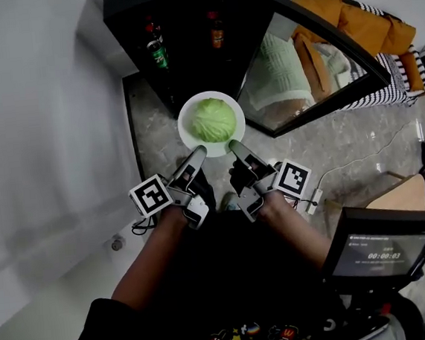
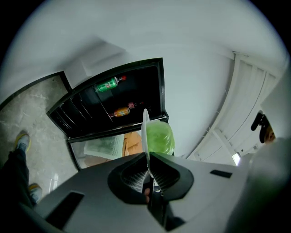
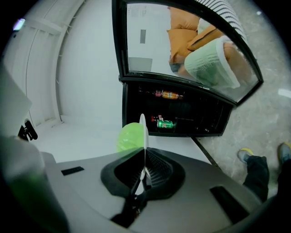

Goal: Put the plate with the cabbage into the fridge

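Both sets of jaws are clamped tight on the rim of the white plate (image 1: 187,133). The left gripper (image 1: 198,153) has the near-left edge and the right gripper (image 1: 234,145) has the near-right edge. In each gripper view the plate shows up edge-on, just a thin white line pinched between the pads. The cabbage (image 1: 214,120) sits in the middle of it, round and pale green.

The plate's up in the air between the two grippers, just in front of the open fridge (image 1: 183,19) and not on a shelf. It's a small black fridge, dark inside, with a green bottle (image 1: 158,54) and an orange bottle (image 1: 217,32) on the shelves. Its glass door (image 1: 314,58) is swung out to the right, and orange cushions and a pale green cloth show in the glass.

The floor (image 1: 157,141) is grey marble-look tile, and there's a plain white wall (image 1: 34,108) on the left. A small screen (image 1: 381,250) sits at lower right.
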`<state>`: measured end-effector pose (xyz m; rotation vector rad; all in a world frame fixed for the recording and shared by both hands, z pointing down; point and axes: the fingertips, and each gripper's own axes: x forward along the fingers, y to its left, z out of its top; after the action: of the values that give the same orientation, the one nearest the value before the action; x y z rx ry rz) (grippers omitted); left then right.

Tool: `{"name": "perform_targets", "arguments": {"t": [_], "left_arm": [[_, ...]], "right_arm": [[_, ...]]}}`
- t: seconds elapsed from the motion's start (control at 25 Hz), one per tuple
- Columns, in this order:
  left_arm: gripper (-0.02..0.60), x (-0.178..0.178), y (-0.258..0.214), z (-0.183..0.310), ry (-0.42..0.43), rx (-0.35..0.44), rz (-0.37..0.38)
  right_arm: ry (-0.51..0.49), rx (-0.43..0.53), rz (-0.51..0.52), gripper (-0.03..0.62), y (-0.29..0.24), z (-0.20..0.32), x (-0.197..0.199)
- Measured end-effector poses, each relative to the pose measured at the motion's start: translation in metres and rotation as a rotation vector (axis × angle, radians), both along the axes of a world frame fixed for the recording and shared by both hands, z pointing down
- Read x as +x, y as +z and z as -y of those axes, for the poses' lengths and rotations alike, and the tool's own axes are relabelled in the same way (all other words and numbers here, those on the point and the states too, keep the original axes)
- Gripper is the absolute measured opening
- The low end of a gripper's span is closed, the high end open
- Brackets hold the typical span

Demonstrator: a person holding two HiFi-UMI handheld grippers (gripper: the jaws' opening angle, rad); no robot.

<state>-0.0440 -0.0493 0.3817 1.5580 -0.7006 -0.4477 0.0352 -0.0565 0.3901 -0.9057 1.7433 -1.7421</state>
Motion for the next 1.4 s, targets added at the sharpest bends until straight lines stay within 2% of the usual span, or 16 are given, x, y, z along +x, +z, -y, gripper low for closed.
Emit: {"name": "perform_targets", "arguments": {"t": [0.32,0.48,0.56,1.12,1.4], "left_arm": [[0.020,0.0032,-0.0038,-0.0001,0.014,0.004,-0.017],[0.020,-0.0037,0.0010,-0.0006,0.048,0.053,0.080],[0.020,-0.0045,0.0016,0.0002,0.055,0.058,0.099],[0.021,-0.0026,0.0015,0.0025,0.084,0.038,0.112],[0.021,-0.0028,-0.0002,0.0016,0.075,0.040,0.115]], "right_arm": [[0.008,-0.001,0.021,0.015,0.0014,-0.0021,-0.0006],[0.003,0.004,0.030,0.015,0.0018,-0.0034,-0.0016],[0.006,-0.002,0.034,0.015,0.0035,-0.0034,-0.0015],[0.045,-0.033,0.044,0.015,0.0059,-0.0037,-0.0001],[0.031,-0.031,0.051,0.015,0.0050,-0.0037,-0.0008]]}}
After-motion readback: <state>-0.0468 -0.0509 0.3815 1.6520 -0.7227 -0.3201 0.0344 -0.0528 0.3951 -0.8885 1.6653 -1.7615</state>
